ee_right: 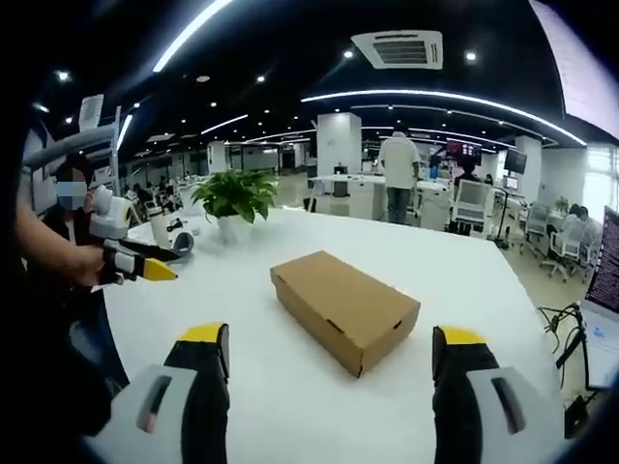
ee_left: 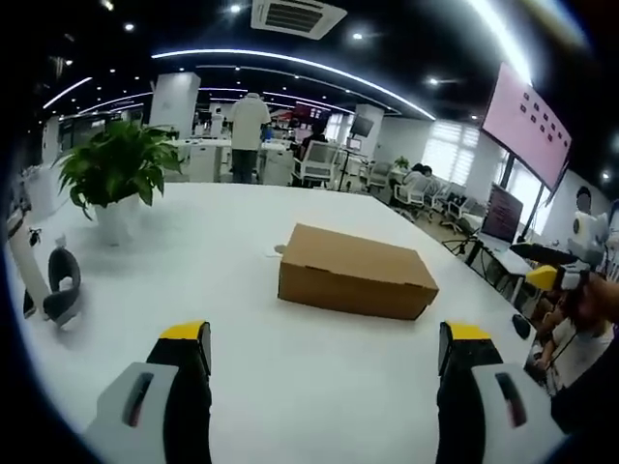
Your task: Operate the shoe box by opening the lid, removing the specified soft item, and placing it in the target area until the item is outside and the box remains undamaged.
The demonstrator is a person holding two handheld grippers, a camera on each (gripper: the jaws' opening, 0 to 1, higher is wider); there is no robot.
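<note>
A closed brown cardboard shoe box (ee_left: 356, 272) lies flat on the white surface (ee_left: 222, 242), near its middle and well apart from both grippers. In the right gripper view the same shoe box (ee_right: 344, 307) sits at an angle, one corner toward the camera. Its lid is down, so whatever it holds is hidden. A small pale scrap shows at the box's far edge in the left gripper view, too small to make out.

The left gripper (ee_left: 324, 350) stands with its two yellow-tipped jaws wide apart and nothing between them, above bare surface short of the box. Only the jaw ends and part of their grey bodies show; the rest is cut off at the bottom of the view. The right gripper (ee_right: 329, 353) is likewise spread wide and holding nothing, with its lower part cut off.

A potted green plant (ee_left: 116, 174) stands on the far left part of the surface, and in the right gripper view the plant (ee_right: 232, 198) stands beyond the box. At the left edge of the left gripper view lies a dark curved object beside a white one, partly cut off and hard to identify. A person in a white top (ee_left: 248, 130) stands with their back turned in the office behind.
</note>
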